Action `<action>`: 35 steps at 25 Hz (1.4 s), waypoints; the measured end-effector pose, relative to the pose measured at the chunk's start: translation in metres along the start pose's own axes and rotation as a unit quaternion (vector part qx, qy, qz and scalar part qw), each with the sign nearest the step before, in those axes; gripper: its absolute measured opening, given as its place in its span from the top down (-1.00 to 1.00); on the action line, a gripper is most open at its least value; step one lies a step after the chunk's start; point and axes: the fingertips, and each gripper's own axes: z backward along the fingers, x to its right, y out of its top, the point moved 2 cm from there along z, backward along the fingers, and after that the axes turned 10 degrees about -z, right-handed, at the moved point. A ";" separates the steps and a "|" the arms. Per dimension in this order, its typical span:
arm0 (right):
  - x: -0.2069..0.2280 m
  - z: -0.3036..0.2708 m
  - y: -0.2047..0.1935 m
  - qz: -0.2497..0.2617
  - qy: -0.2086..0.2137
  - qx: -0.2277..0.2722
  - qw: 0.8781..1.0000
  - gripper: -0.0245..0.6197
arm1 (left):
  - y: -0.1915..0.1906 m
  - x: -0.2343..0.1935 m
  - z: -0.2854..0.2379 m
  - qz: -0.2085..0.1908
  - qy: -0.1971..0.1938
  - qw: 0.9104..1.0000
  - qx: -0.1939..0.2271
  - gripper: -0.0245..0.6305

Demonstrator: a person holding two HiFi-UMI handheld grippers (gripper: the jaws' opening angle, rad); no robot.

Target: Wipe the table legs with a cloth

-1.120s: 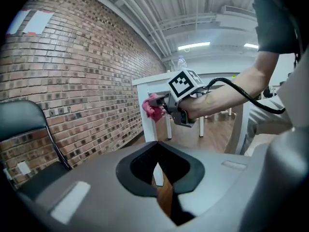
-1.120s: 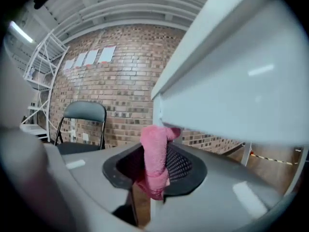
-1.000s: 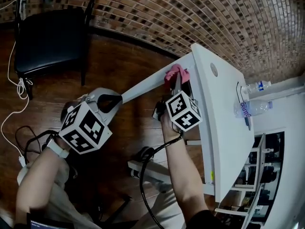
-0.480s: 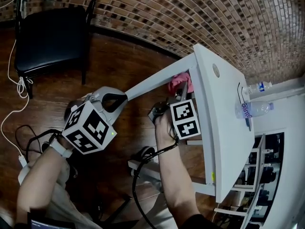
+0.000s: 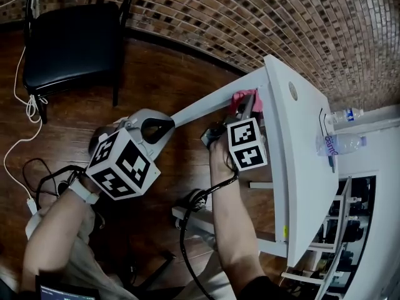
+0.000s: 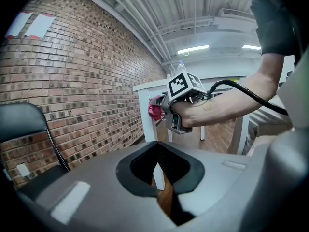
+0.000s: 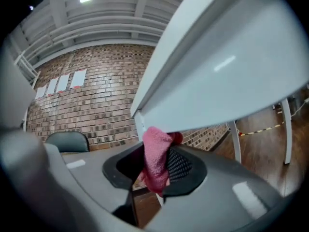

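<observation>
1. The right tool (image 5: 245,105) is clamped on a pink cloth (image 5: 240,97). In the right gripper view the cloth (image 7: 155,159) stands bunched between the two jaws and sticks out past their tips.
2. The cloth sits at the very top of a white table leg (image 5: 203,106), right where the leg meets the underside of the white worktop (image 5: 294,167). It looks to be against the leg there.
3. In the right gripper view the worktop (image 7: 227,66) slants overhead, with the upper end of the leg (image 7: 139,124) just behind the cloth.
4. The left tool (image 5: 156,128) has its jaws together with nothing held. In the left gripper view (image 6: 159,173) only the floor and the foot of the leg (image 6: 145,117) show through the opening behind the tips.
5. The left tool is low down by the bottom end of the same leg and points along it toward the right tool. Whether it touches the leg I cannot tell.
6. A black cable (image 5: 190,208) runs from the right tool down along the forearm.
7. Two plastic bottles (image 5: 340,144) lie beyond the far edge of the worktop.
8. A black chair (image 5: 69,45) stands on the wooden floor (image 5: 162,74) near the brick wall (image 5: 250,17), well apart from the leg.
</observation>
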 end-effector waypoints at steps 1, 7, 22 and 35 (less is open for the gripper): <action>-0.002 0.002 -0.002 0.012 0.007 -0.002 1.000 0.60 | 0.000 -0.001 0.000 0.002 0.001 1.000 0.000 0.92; 0.022 -0.009 -0.022 0.040 0.012 -0.021 0.999 0.60 | -0.003 0.008 -0.008 -0.004 -0.007 1.000 -0.006 0.92; 0.110 -0.017 -0.209 0.104 -0.005 -0.171 0.980 0.60 | -0.053 0.004 -0.056 0.076 -0.021 0.996 -0.047 0.92; 0.201 -0.022 -0.396 0.160 -0.044 -0.326 0.931 0.60 | -0.123 -0.017 -0.066 0.136 -0.002 0.981 -0.140 0.92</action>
